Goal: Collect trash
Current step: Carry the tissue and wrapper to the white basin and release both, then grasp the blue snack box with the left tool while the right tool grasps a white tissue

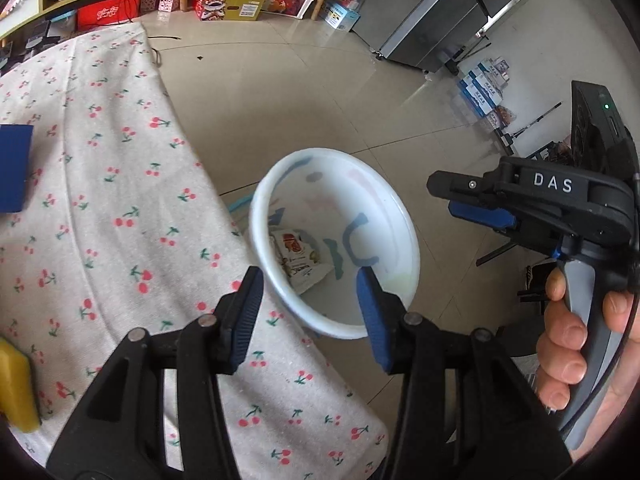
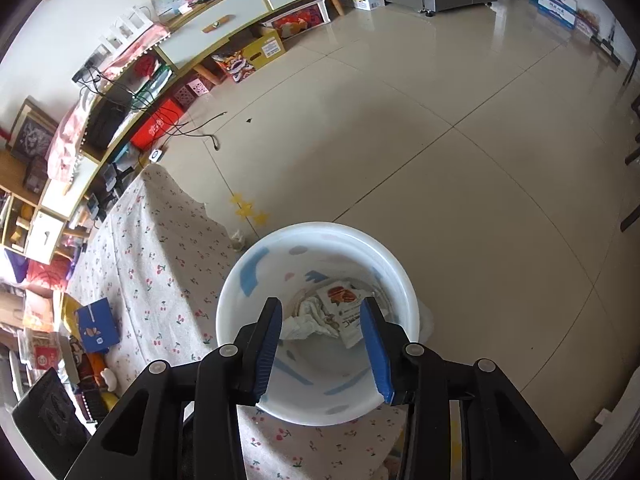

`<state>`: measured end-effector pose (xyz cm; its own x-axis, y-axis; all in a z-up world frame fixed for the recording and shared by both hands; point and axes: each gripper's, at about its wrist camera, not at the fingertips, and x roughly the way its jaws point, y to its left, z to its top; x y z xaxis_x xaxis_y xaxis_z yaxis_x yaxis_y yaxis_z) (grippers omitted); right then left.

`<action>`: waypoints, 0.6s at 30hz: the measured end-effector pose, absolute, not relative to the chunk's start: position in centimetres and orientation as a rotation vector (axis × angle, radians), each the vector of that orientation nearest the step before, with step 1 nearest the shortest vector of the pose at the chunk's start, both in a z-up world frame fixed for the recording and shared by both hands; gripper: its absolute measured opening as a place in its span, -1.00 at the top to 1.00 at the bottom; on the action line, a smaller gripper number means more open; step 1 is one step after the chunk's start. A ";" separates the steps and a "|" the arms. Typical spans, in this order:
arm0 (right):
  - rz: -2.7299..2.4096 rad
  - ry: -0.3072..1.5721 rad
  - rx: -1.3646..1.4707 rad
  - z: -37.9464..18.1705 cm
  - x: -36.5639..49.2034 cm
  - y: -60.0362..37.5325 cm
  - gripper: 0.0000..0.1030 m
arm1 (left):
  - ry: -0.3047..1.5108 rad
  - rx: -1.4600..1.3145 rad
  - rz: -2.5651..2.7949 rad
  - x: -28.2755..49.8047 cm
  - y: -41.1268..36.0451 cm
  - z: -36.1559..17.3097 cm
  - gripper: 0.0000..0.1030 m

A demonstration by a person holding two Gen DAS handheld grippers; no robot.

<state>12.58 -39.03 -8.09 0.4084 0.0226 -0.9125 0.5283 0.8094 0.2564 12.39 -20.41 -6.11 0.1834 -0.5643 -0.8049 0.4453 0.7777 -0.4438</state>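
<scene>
A white trash bin (image 1: 400, 220) with blue marks stands on the floor beside the table; it also shows in the right wrist view (image 2: 240, 304). Inside lie a printed snack wrapper (image 1: 298, 254) (image 2: 344, 304) and a crumpled white tissue (image 2: 304, 322). My left gripper (image 1: 310, 312) is open and empty above the bin's near rim and the table edge. My right gripper (image 2: 322, 344) is open and empty directly above the bin; it also shows in the left wrist view (image 1: 460, 196), held in a hand to the right of the bin.
The table wears a cherry-print cloth (image 1: 100, 200) (image 2: 160, 264). A blue box (image 1: 14, 168) (image 2: 98, 326) and a yellow object (image 1: 16, 384) lie on it. A TV cabinet (image 2: 240, 12) with boxes under it lines the far wall. Tiled floor (image 2: 460, 160) surrounds the bin.
</scene>
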 end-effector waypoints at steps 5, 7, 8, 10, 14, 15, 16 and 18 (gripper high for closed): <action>-0.281 1.090 0.538 -7.3 13.3 -36.8 0.19 | 1.168 -0.094 -0.622 12.0 -16.0 -5.3 0.02; -0.225 1.084 0.500 -6.9 13.9 -35.2 0.19 | 1.148 -0.065 -0.567 12.3 -15.0 -5.3 0.02; -0.196 1.084 0.478 -6.8 14.1 -34.2 0.19 | 1.142 -0.056 -0.540 12.2 -13.8 -5.2 0.02; -0.140 1.094 0.433 -6.9 14.8 -32.0 0.19 | 1.137 -0.044 -0.477 12.3 -10.9 -5.0 0.02; -0.011 1.133 0.363 -7.5 15.9 -27.4 0.19 | 1.117 -0.048 -0.370 12.9 -6.1 -4.2 0.02; 0.016 1.143 0.348 -7.7 16.1 -26.2 0.19 | 1.111 -0.056 -0.342 13.0 -4.7 -3.8 0.02; 0.045 1.153 0.333 -7.9 16.3 -25.1 0.19 | 1.105 -0.063 -0.317 13.1 -3.7 -3.6 0.01; 0.101 1.176 0.315 -8.4 16.5 -22.9 0.19 | 1.093 -0.081 -0.253 13.4 -1.0 -3.2 0.00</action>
